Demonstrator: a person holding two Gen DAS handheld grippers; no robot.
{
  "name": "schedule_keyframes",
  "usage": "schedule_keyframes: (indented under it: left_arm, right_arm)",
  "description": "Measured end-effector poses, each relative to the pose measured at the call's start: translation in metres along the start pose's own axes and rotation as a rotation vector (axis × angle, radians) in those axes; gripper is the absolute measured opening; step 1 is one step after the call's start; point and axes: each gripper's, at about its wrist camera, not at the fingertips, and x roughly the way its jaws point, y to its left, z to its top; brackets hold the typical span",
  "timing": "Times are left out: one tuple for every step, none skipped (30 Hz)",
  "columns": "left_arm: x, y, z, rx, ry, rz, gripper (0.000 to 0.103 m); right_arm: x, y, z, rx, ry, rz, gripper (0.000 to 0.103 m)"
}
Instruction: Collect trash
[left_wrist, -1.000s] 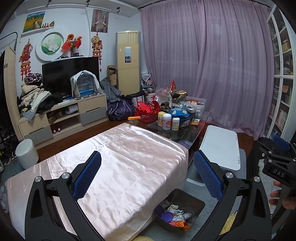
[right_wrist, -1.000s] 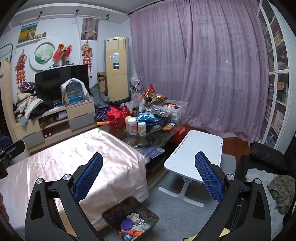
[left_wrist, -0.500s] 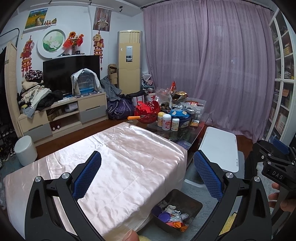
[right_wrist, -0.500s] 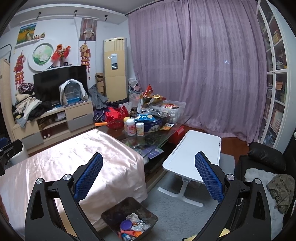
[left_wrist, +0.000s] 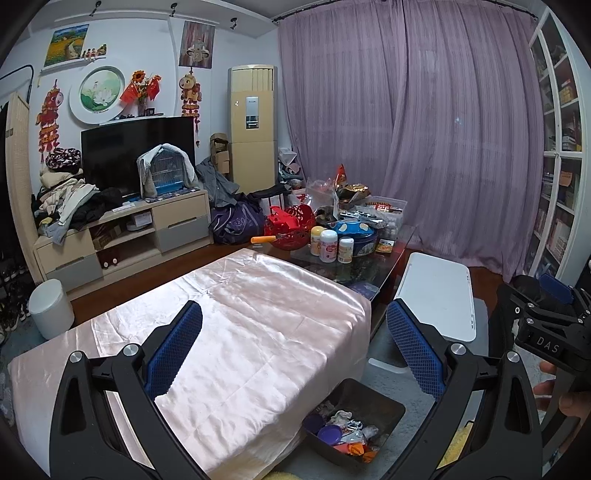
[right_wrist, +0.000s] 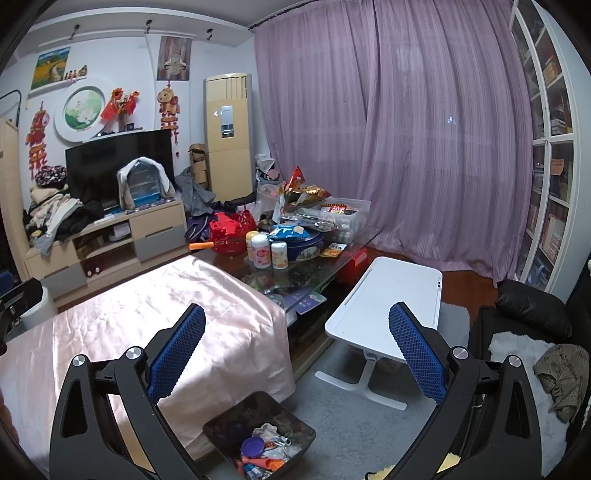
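A dark tray (left_wrist: 384, 406) on the grey carpet holds several bits of trash, among them a purple cap (left_wrist: 330, 432) and orange scraps. It also shows in the right wrist view (right_wrist: 225, 421). My left gripper (left_wrist: 293, 343) is open and empty, held high above the pink-covered table (left_wrist: 240, 332). My right gripper (right_wrist: 295, 343) is open and empty, above the tray and carpet. The right gripper's body shows at the right edge of the left wrist view (left_wrist: 546, 332).
A glass coffee table (right_wrist: 314, 273) crowded with bottles, a blue tin and snack bags stands beyond the pink cloth. A white lap desk (right_wrist: 388, 314) stands to its right. A black sofa (right_wrist: 528, 314) is at far right. A white bin (left_wrist: 50, 314) stands at left.
Both grippers have shifted only slightly; the view has drifted a little. Both stay open and empty.
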Motion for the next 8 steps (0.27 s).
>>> schedule_keyframes:
  left_arm:
    - [0.0013,-0.0005,0.0002,0.003,0.008,0.01,0.095]
    - [0.0024,-0.0007,0.0002,0.003,0.015,0.019,0.095]
    - [0.0032,-0.0009,0.0,0.005,0.02,0.02,0.095]
    - [0.004,-0.0011,0.0001,0.009,0.022,0.012,0.095]
    - [0.0042,-0.0008,-0.0009,0.01,0.026,0.005,0.095]
    - [0.0046,-0.0008,-0.001,0.01,0.028,0.001,0.095]
    - [0.004,-0.0012,-0.0015,0.011,0.027,0.004,0.095]
    - [0.004,-0.0015,-0.0016,0.014,0.026,0.009,0.095]
  right_arm:
    - [0.0001,-0.0001,0.0001,0.0,0.0,0.0,0.1]
    - [0.0002,-0.0002,0.0004,0.0,0.001,0.0,0.1]
    - [0.0005,-0.0002,-0.0006,0.001,0.001,0.0,0.1]
    - [0.0006,-0.0002,-0.0007,0.001,0.001,0.0,0.1]
    - [0.0007,-0.0003,-0.0006,0.001,0.0,0.0,0.1]
    - [0.0008,-0.0004,-0.0005,0.001,0.001,0.0,0.1]
    - [0.0008,-0.0005,-0.0006,0.001,0.002,0.0,0.1]
    - [0.0008,-0.0005,-0.0006,0.002,0.001,0.0,0.1]
